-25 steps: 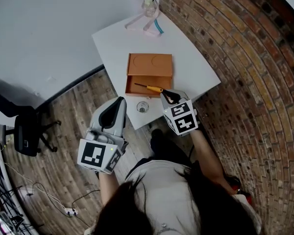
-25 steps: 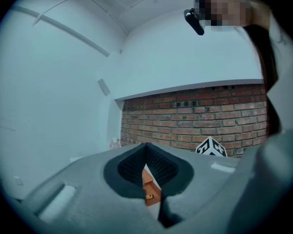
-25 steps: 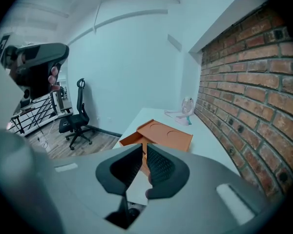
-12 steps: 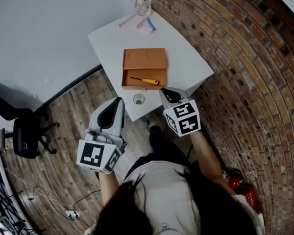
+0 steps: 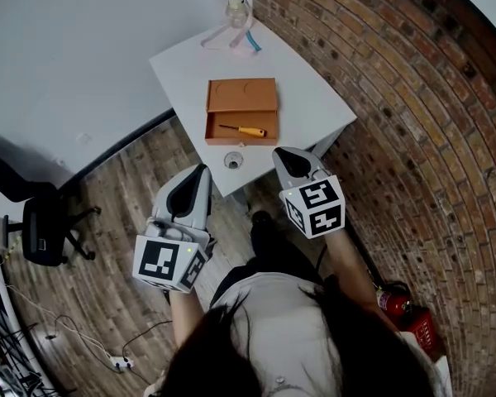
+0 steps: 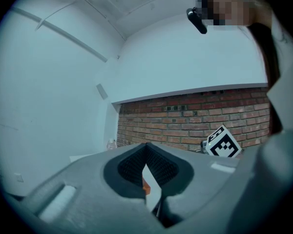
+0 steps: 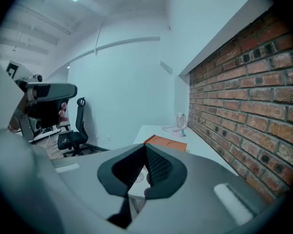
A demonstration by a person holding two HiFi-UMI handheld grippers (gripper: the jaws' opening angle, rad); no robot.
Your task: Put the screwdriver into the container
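Note:
The yellow-handled screwdriver (image 5: 242, 131) lies in the open front part of the orange container (image 5: 240, 98) on the white table (image 5: 314, 98). My right gripper (image 5: 293, 162) hangs off the table's near edge, short of the container. Its jaws are closing the last bit and stand together with nothing between them. In the right gripper view the container (image 7: 167, 143) shows beyond the right gripper (image 7: 145, 150). My left gripper (image 5: 186, 197) is held over the floor left of the table, shut and empty. The left gripper (image 6: 146, 147) shows its pads meeting.
A small round glass (image 5: 232, 161) sits near the table's front edge. A bottle (image 5: 236, 11) and pink and blue items (image 5: 227, 38) lie at the far end. A brick wall (image 5: 397, 98) runs along the right. An office chair (image 5: 45, 222) stands at the left.
The right gripper has drawn back from the container towards me, leaving the screwdriver lying inside. Its jaws have come together. The left gripper has barely moved.

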